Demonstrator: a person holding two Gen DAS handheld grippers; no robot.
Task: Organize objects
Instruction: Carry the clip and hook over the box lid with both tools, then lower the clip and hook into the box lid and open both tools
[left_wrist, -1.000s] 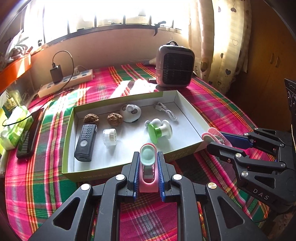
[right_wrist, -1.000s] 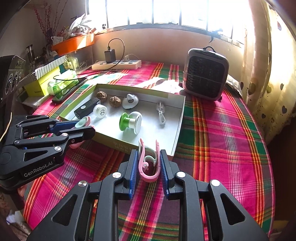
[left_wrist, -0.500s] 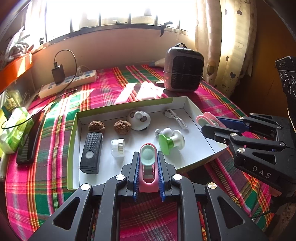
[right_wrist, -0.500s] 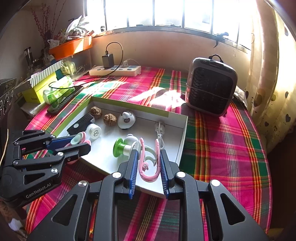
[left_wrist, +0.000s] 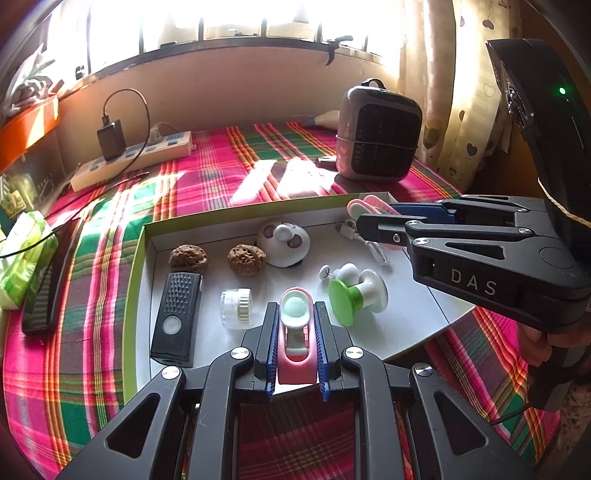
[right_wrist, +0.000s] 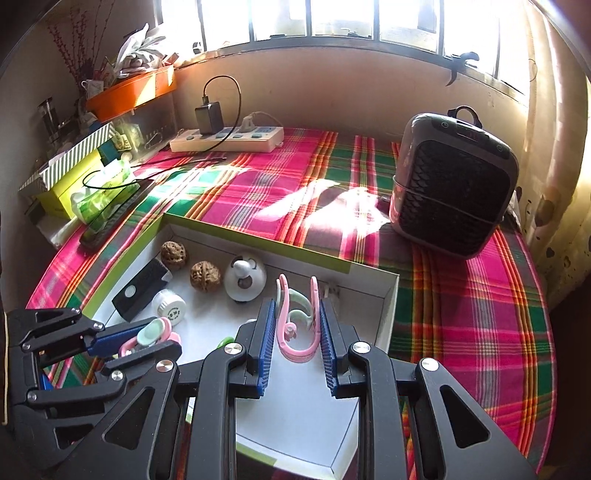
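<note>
A: Left tongs (left_wrist: 295, 332)?
B: Closed on a pink clip (left_wrist: 296, 343) with a mint pad, over the near edge of the box (left_wrist: 138, 258).

A: Right tongs (right_wrist: 297, 332)?
B: Clamped on a pink hook-shaped clip (right_wrist: 295, 325) with mint inner arms, above the white floor of the box, near its right wall.

A: Box contents?
B: Two walnuts (left_wrist: 188, 258) side by side at the back; beside them a white round gadget (left_wrist: 283, 243). Black remote (left_wrist: 176, 317) along the left wall. Small clear-and-white cap (left_wrist: 236, 308) just right of the remote. Green-and-white spool (left_wrist: 354, 299) right of centre. White cable (left_wrist: 373, 247) at the back right, partly hidden by the right tongs.

A: Box itself?
B: Shallow, white inside, green rim, on a plaid cloth (left_wrist: 221, 162) over the desk.

A: Surroundings?
B: Small heater (right_wrist: 454, 188) behind and to the right of the box. Power strip (right_wrist: 229, 138) with a black charger plugged in, by the wall. Green tissue pack (left_wrist: 22, 258) and a dark flat remote at far left. Orange tray (right_wrist: 131, 92) on the ledge.
</note>
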